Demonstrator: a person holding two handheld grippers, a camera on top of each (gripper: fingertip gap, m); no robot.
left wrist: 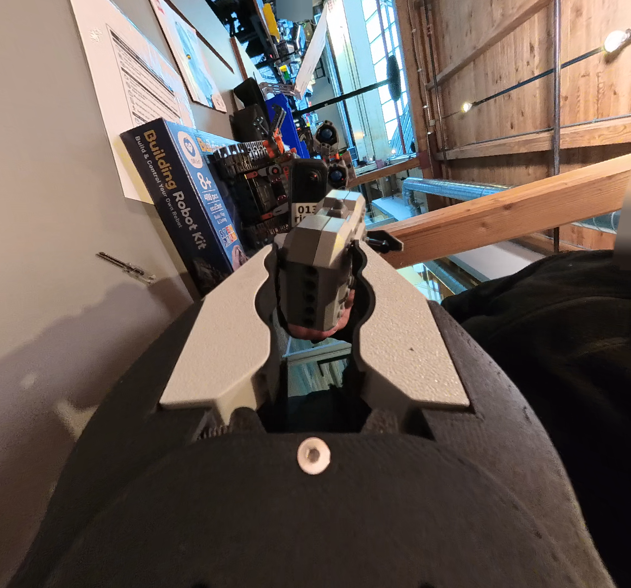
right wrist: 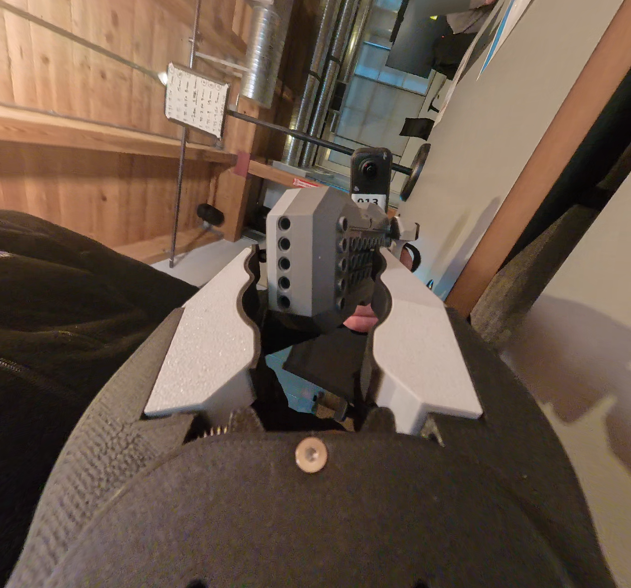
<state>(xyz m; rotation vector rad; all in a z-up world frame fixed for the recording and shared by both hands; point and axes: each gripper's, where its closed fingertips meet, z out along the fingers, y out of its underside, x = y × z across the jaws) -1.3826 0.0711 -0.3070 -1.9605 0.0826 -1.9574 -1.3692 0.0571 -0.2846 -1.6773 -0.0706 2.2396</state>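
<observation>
2 claws, left claw (left wrist: 316, 257) and right claw (right wrist: 316, 264), each clamped on 1 grey brick block (left wrist: 321, 264) (right wrist: 307, 261), far end hidden.

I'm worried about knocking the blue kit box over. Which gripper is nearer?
Left, probably. The blue kit box stands just beside the left gripper; the right gripper holds the same grey brick piece from the far side.

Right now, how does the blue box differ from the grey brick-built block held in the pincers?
The blue box is flat, printed cardboard; the grey block is chunky, plain, with a row of round holes. The box leans by the wall beside a black brick-built model; the block sits clamped between the left gripper's fingers, and the right gripper grips it too.
</observation>
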